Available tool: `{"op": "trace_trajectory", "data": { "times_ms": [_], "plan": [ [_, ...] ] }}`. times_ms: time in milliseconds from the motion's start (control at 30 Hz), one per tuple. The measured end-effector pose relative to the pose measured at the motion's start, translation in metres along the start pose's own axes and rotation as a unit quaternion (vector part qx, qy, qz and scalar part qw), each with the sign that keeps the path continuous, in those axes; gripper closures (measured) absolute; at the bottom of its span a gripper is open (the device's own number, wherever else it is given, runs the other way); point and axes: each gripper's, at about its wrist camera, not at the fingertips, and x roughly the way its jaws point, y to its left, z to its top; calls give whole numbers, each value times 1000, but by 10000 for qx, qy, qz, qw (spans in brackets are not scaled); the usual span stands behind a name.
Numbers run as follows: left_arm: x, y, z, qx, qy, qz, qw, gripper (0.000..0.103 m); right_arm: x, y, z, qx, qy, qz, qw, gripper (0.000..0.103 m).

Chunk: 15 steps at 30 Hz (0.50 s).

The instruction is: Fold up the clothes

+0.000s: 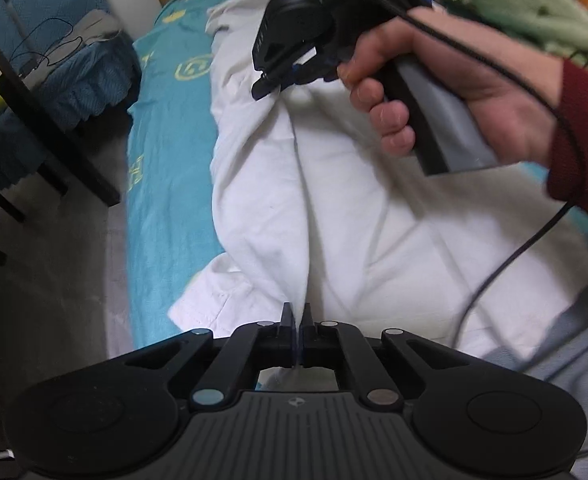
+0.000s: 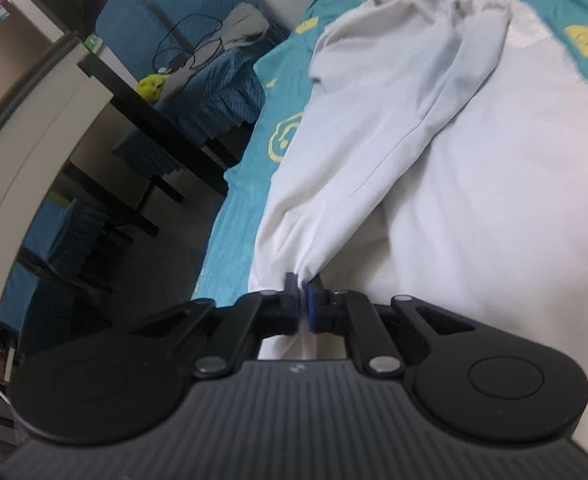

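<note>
A white garment (image 1: 334, 208) lies spread along the bed (image 1: 165, 168), over a teal sheet printed with yellow shapes; its cloth is gathered into long ridges running between the two tools. The left tongs (image 1: 298, 316) are pressed together on a raised fold at the garment's near edge, the cloth drawn up thin between the pads; from that pinch a crease runs straight up the fabric toward the other tool. The right tongs (image 2: 302, 286) are likewise closed, pinching a bunched pleat of the same white cloth, which fans out from the grip across the bed; in the left wrist view the right tongs (image 1: 277, 80) show from the side, tips down on the garment farther along it. The person's right hand (image 1: 434, 92) wraps the tool's grey handle, a dark red sleeve (image 1: 586, 144) at the wrist and a black cable (image 1: 534, 240) trailing over the cloth. A pale green blanket (image 1: 534, 4) sits bunched at the far side of the bed; beside the bed stands a dark counter (image 2: 153, 120) with a blue-covered chair (image 2: 197, 60) behind it, a looped cord and something small and yellow (image 2: 151, 86) lying there.
</note>
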Motion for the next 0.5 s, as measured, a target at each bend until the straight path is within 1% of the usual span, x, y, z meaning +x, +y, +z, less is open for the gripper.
{"op": "trace_trajectory", "data": {
  "times_ms": [33, 100, 167, 200, 267, 367, 433, 467, 500],
  "plan": [
    [-7, -3, 2, -47, -94, -103, 9999, 102, -8, -1, 3, 2, -48, -3, 10000, 97],
    [-23, -14, 7, -213, -265, -434, 9985, 102, -27, -4, 9, -18, -172, 10, 9998, 97],
    [-30, -27, 13, -354, -381, -684, 9963, 102, -43, -7, 16, -98, -253, -97, 9996, 97],
    [-26, -36, 15, -370, -359, -744, 9959, 102, -48, -9, 19, -139, -280, -174, 9994, 97],
    [-15, -54, 20, -389, -296, -847, 9952, 102, -53, -17, 21, -175, -282, -315, 9990, 97],
    [15, -74, 16, -458, 72, -873, 9951, 102, -47, -34, 18, -158, -190, -503, 9984, 96],
    [32, -80, 11, -429, 320, -923, 9943, 99, -38, -46, 14, -44, -77, -610, 9981, 95],
    [32, -80, 12, -416, 336, -937, 9942, 98, -35, -51, 12, -3, -32, -633, 9980, 94],
    [31, -79, 13, -405, 339, -949, 9941, 90, -36, -53, 11, 25, -14, -605, 9982, 94]
  ]
}}
